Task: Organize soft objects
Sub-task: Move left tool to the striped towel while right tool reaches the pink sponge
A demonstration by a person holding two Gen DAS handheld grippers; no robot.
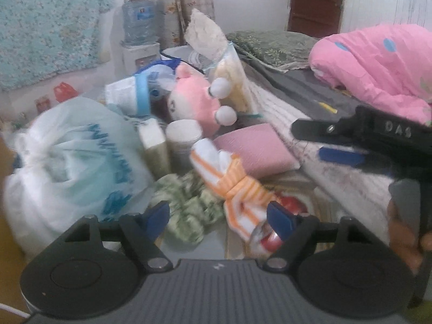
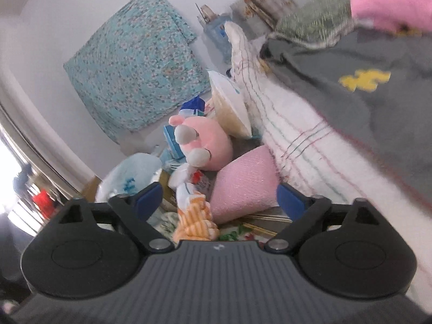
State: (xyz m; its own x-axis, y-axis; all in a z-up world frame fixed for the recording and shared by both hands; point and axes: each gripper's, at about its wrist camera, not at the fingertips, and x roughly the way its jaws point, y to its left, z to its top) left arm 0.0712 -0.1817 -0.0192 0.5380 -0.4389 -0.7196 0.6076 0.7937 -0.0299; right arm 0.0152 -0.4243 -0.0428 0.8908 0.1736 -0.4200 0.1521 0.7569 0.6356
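**Two open grippers hanging over a heap of soft things beside the bed**

The left gripper (image 1: 218,217) is pointing down at the heap with its blue pads standing apart and nothing pressed between them; the orange-and-white striped cloth (image 1: 235,189) is lying in the gap below, knotted in the middle. The right gripper (image 2: 220,199) is likewise standing open and gripping nothing, with the same striped cloth (image 2: 195,217) showing between its fingers. In the left wrist view the right gripper (image 1: 324,141) is reaching in from the right edge, with a person's hand (image 1: 405,232) wrapping its handle.

Taking the pink plush toy (image 1: 197,102) as the landmark: it is lying face-down-ish in the middle of the heap, its two white paws sticking toward the bed. Just in front of it a pink cushion (image 1: 256,148) is leaning against the white quilted blanket (image 1: 283,113) on the bed's edge. Left of the plush, a big white plastic bag (image 1: 70,162) with blue print is sitting tied shut at the top; what it is holding cannot be seen. Between the bag and the plush, a white-lidded jar (image 1: 183,137) and a box (image 1: 155,148) are standing upright. Behind the plush, a clear bag (image 1: 232,75) is holding something pale yellow. In front of the jar, a green-and-white crumpled cloth (image 1: 189,205) is lying beside the striped one. Far right of the plush, a pink duvet (image 1: 378,62) is bunching on the bed.
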